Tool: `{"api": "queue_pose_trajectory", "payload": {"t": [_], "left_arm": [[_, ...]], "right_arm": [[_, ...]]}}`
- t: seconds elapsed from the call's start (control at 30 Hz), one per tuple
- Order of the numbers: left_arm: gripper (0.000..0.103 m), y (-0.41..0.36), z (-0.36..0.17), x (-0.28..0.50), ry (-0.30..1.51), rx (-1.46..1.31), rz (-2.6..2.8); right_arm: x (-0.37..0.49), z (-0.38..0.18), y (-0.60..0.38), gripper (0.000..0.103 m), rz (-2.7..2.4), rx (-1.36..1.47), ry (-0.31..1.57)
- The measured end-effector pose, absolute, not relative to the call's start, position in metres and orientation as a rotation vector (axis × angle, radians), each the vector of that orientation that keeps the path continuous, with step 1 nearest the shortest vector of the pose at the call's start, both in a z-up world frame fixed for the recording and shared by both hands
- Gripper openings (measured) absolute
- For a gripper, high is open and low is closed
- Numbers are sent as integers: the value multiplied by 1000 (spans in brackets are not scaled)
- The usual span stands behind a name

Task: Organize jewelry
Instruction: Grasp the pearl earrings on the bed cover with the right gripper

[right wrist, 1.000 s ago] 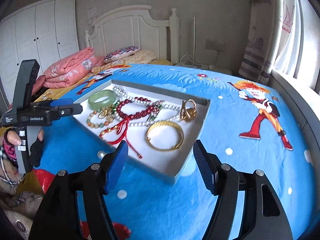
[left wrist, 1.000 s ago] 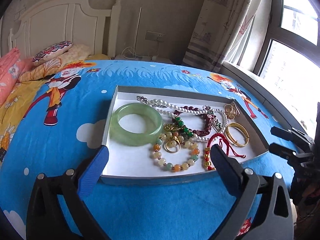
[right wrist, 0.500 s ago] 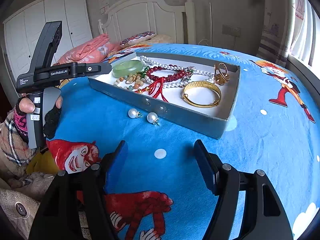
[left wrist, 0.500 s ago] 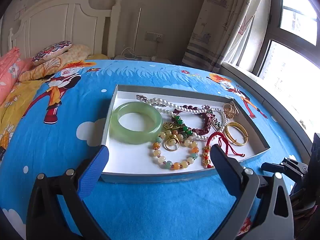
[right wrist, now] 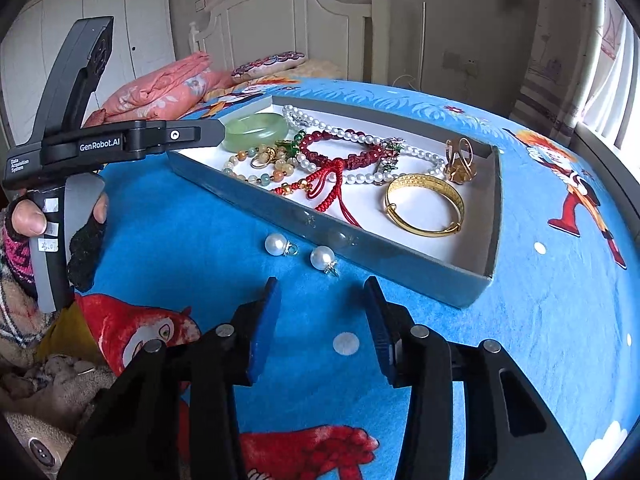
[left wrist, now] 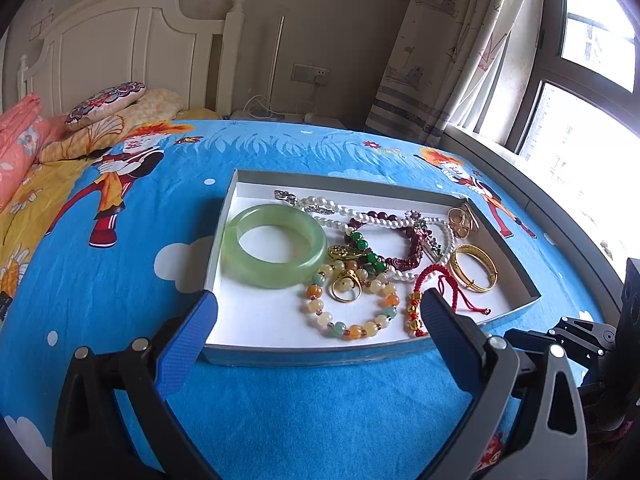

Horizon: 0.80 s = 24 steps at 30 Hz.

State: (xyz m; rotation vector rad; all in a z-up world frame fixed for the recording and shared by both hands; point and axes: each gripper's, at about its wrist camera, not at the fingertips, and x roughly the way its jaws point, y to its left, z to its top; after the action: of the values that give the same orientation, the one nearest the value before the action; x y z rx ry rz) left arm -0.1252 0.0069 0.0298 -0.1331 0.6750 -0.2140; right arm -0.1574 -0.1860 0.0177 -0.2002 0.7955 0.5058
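Step in hand: judged from the layout, picking up the two loose pearl earrings so they join the rest of the jewelry in the tray.
Right gripper: jaws apart at a medium gap, nothing between them, low over the blue bedspread.
Near pearl earring: just ahead of the right gripper, roughly on its centre line, lying on the cloth close to the tray's outer wall.
Far pearl earring: ahead and a little to the left of the right gripper, beside the first but apart from it.
Tray: shallow grey box beyond the earrings; it holds a green jade bangle, a white pearl necklace, a red cord bracelet and a gold bangle, among other pieces.
Left gripper: jaws wide apart and empty, poised at the tray's near wall with the jewelry straight ahead.
Doing it well: centre one pearl between the blue pads, come down until the pads nearly brush the cloth, then close slowly; a round pearl will likely roll or squirt out if pinched off-centre.
Better hold: the small metal hook may give a steadier hold than the sphere, though its shape is too small to make out.
Risk: snagging the bedspread, or knocking the second earring against the tray wall.
Placement: the bare white floor near the gold bangle looks like the easiest landing spot.
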Motion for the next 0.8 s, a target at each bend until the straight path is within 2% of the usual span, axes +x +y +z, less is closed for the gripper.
{"api": "queue_pose_trajectory", "payload": {"t": [0.03, 0.13, 0.3, 0.47, 0.8], "left_arm": [[100, 7, 30, -125, 674, -133, -214], [100, 6, 30, -126, 673, -128, -209], [100, 2, 30, -126, 674, -103, -193], [100, 0, 30, -127, 673, -88, -187], [100, -3, 29, -128, 687, -64, -171]], "right_arm": [[-155, 18, -184, 32, 491, -202, 803], [-147, 19, -181, 27, 477, -201, 823], [-146, 19, -170, 26, 472, -227, 825], [-147, 18, -169, 16, 456, -234, 813], [-156, 18, -195, 16, 453, -176, 793]]}}
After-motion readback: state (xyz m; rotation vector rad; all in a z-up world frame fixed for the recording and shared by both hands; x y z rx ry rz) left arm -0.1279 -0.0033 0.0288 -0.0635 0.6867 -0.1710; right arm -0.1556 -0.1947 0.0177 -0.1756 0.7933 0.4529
